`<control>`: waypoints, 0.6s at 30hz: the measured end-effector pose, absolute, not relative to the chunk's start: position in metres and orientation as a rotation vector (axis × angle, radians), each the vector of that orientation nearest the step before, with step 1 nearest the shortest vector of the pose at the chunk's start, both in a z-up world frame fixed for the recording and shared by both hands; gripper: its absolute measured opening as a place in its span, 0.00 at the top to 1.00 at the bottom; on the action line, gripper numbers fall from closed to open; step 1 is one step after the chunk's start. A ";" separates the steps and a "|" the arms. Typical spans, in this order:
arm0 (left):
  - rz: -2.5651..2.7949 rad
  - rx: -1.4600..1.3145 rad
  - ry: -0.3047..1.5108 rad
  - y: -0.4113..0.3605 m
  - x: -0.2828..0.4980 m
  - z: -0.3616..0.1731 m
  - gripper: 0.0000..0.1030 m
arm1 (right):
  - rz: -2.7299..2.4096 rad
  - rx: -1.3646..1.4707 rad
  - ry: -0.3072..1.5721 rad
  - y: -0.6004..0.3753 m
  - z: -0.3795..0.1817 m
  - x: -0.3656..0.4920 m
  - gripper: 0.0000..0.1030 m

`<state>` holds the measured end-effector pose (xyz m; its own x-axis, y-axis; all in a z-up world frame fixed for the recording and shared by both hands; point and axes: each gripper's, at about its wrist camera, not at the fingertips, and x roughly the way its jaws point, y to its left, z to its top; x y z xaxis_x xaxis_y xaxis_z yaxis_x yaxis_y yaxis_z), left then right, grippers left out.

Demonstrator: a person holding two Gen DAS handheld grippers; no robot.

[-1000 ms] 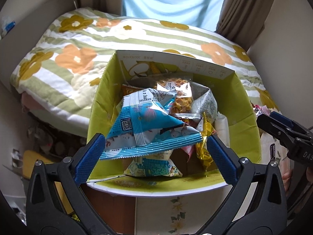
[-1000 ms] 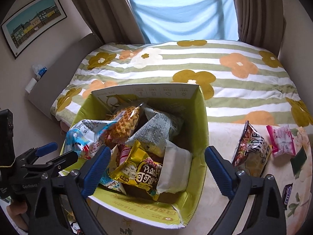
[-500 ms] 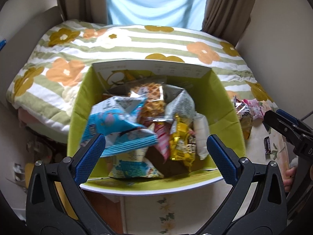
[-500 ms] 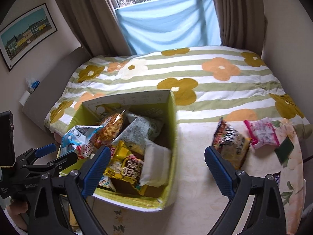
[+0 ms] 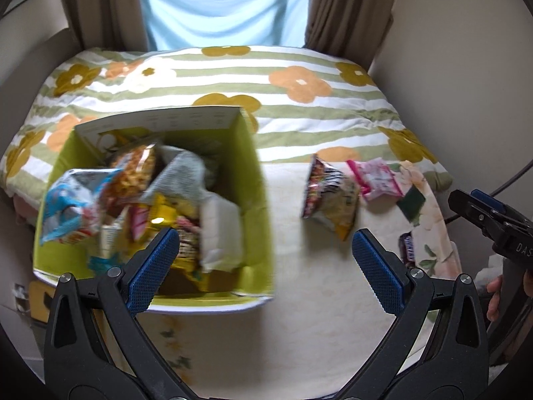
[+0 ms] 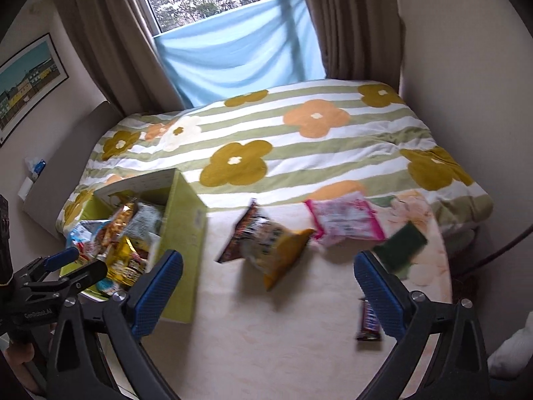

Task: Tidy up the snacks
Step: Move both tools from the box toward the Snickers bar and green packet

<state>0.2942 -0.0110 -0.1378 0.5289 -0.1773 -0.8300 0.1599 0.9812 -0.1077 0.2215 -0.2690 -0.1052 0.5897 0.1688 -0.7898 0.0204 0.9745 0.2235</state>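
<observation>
A green cardboard box (image 5: pixel 256 196) (image 6: pixel 186 220) full of snack packets stands at the table's left. On the table to its right lie a dark-and-yellow chip bag (image 5: pixel 329 193) (image 6: pixel 266 240), a pink packet (image 5: pixel 376 180) (image 6: pixel 346 220), a dark green packet (image 5: pixel 411 201) (image 6: pixel 401 245) and a chocolate bar (image 5: pixel 408 248) (image 6: pixel 368 320). My left gripper (image 5: pixel 266 266) is open and empty, between the box and the chip bag. My right gripper (image 6: pixel 268 293) is open and empty, just in front of the chip bag.
The cream table (image 6: pixel 266 343) adjoins a bed with a striped, flowered cover (image 6: pixel 266 133). A wall stands at the right, curtains and a window behind. The other gripper shows at each view's edge: the right one (image 5: pixel 489 220), the left one (image 6: pixel 56 276).
Both grippers have swung right, away from the box and toward the loose snacks on the table. The blue packet that lay between the left fingers now rests in the box.
</observation>
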 end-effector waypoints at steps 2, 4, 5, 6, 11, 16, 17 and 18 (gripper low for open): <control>-0.214 -0.004 0.996 -0.038 0.293 -0.140 0.00 | 0.080 0.214 0.949 -0.292 -0.108 0.219 0.01; -0.229 0.000 1.001 -0.061 0.292 -0.144 0.00 | 0.074 0.212 0.963 -0.314 -0.112 0.219 0.01; -0.238 -0.002 1.008 -0.076 0.291 -0.148 0.00 | 0.074 0.210 0.970 -0.325 -0.115 0.218 0.01; -0.245 -0.005 1.014 -0.087 0.292 -0.151 0.00 | 0.077 0.207 0.977 -0.334 -0.117 0.218 0.01; -0.290 -0.030 1.055 -0.150 0.290 -0.177 0.00 | 0.081 0.173 1.009 -0.376 -0.130 0.223 0.01; -0.349 -0.040 1.126 -0.199 0.286 -0.217 0.01 | 0.092 0.155 1.020 -0.403 -0.147 0.231 0.01; -0.359 -0.040 1.143 -0.209 0.285 -0.226 0.01 | 0.094 0.158 1.025 -0.409 -0.153 0.233 0.01; -0.369 -0.038 1.153 -0.218 0.284 -0.236 0.01 | 0.095 0.159 1.031 -0.413 -0.157 0.235 0.01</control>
